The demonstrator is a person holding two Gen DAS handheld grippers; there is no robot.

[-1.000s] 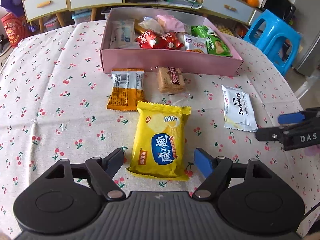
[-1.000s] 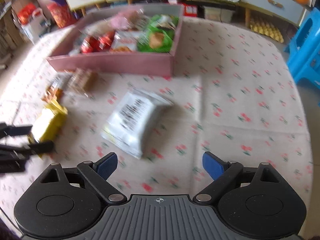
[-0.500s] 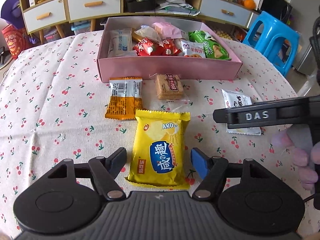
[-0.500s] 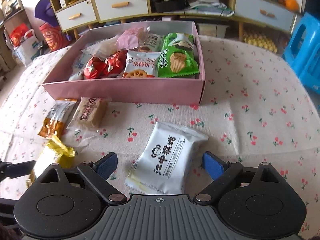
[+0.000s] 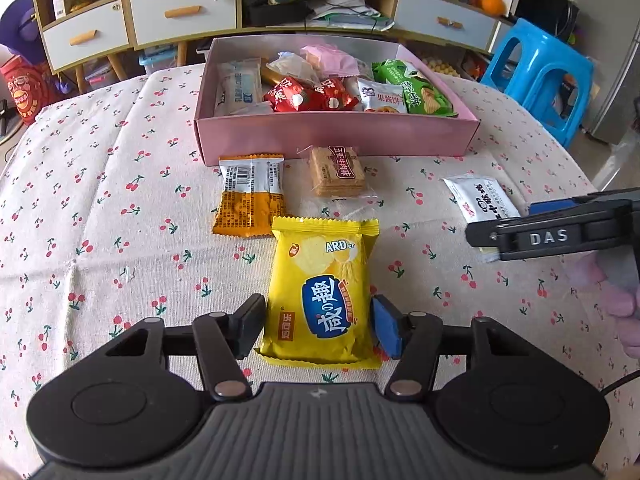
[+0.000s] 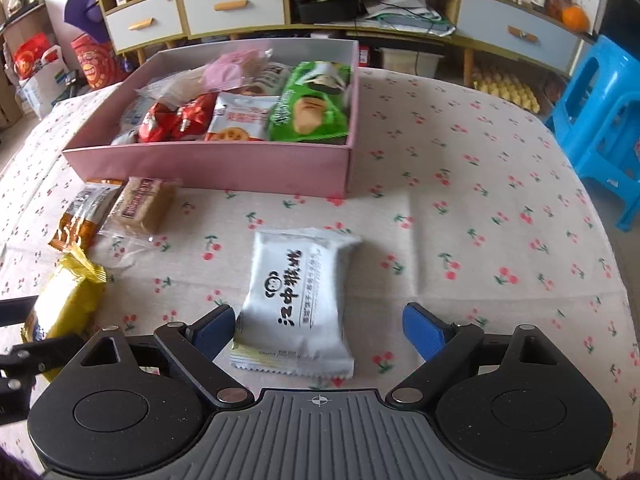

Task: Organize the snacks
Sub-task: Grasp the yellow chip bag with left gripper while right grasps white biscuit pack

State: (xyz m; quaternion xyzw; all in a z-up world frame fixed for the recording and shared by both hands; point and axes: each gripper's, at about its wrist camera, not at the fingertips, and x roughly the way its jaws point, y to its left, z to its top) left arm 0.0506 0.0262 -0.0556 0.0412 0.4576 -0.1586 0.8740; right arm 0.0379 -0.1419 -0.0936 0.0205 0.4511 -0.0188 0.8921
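A yellow chip packet [image 5: 322, 292] lies on the cherry-print tablecloth between the fingers of my left gripper [image 5: 319, 326]; both pads touch or nearly touch its sides. A white snack packet [image 6: 298, 296] lies between the open fingers of my right gripper [image 6: 318, 330], close to the left pad, with a gap on the right. The pink box [image 5: 336, 136] at the table's far side holds several snacks; it also shows in the right wrist view [image 6: 224, 168]. An orange packet [image 5: 250, 200] and a brown biscuit pack [image 5: 337, 171] lie in front of the box.
My right gripper shows from the side in the left wrist view [image 5: 560, 234], over the white packet [image 5: 482, 200]. A blue plastic stool [image 5: 540, 76] stands past the table's right edge. Drawers and shelves [image 5: 180, 12] stand behind the table.
My left gripper's fingers have closed in around the yellow packet. My right gripper has swung round and moved forward so that the white packet lies between its open fingers.
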